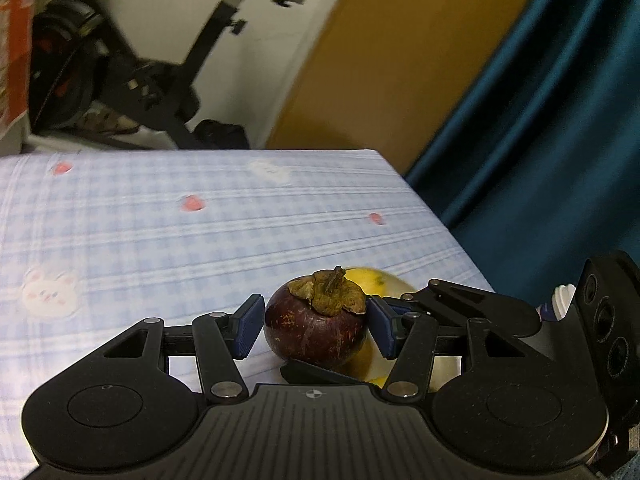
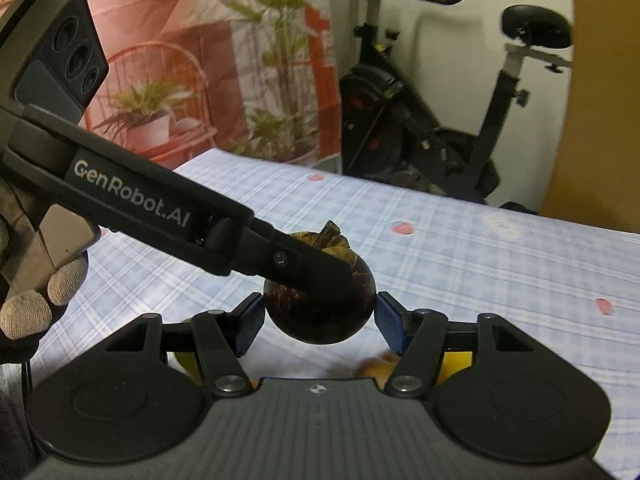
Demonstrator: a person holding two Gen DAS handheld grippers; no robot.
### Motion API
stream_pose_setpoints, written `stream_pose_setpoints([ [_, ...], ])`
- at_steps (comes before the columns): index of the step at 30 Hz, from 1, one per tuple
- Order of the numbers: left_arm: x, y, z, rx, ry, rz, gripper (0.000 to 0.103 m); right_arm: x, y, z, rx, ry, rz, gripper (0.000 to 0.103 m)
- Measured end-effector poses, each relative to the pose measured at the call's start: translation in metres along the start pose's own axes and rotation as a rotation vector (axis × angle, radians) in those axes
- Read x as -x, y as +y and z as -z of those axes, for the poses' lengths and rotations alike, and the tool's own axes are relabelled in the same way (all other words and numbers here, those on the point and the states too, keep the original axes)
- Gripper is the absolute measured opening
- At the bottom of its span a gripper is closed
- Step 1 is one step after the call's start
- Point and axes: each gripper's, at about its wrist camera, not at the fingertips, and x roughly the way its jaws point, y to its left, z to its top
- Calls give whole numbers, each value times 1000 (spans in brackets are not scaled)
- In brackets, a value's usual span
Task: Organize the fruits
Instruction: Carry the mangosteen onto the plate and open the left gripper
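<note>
Both grippers clamp one mangosteen (image 1: 316, 330); only right wrist shows gloved fingers (image 2: 28, 314).

Both grippers are matte black plastic with a ribbed top plate, a small crosshair mark, silver pivot pins on the linkage arms and dark blue textured pads (image 1: 251, 326). The left gripper (image 2: 320, 276) has "GenRobot.AI" in white on its side, one black screw near the tip, and three round lenses. The hand (image 2: 36, 300) wears a dark glove with light grey fingertips.

Checked cloth (image 1: 200, 240) under yellow fruit (image 1: 368, 278)
</note>
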Motion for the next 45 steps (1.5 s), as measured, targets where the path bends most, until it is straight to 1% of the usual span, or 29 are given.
stream_pose_setpoints([
  [4,-18,-37,-10,-60,10,13,58,21,-22,6,-29,-25,42,63],
  [11,-58,-97,-24,-157,60,28,58,52,-67,20,-84,-49,115,63],
  [17,-92,-132,-28,-224,111,34,58,69,-92,37,-132,-60,188,63],
  [20,-109,-138,-25,-217,137,38,58,74,-104,48,-163,-48,202,63],
  [24,-131,-144,-23,-217,160,23,58,72,-114,59,-190,-27,212,63],
  [30,-152,-131,-18,-208,177,1,58,65,-116,70,-188,4,210,63],
  [35,-149,-120,-15,-207,177,-11,58,53,-112,68,-160,21,216,63],
  [45,-145,-118,-14,-212,155,-19,57,40,-113,68,-159,39,218,63],
])
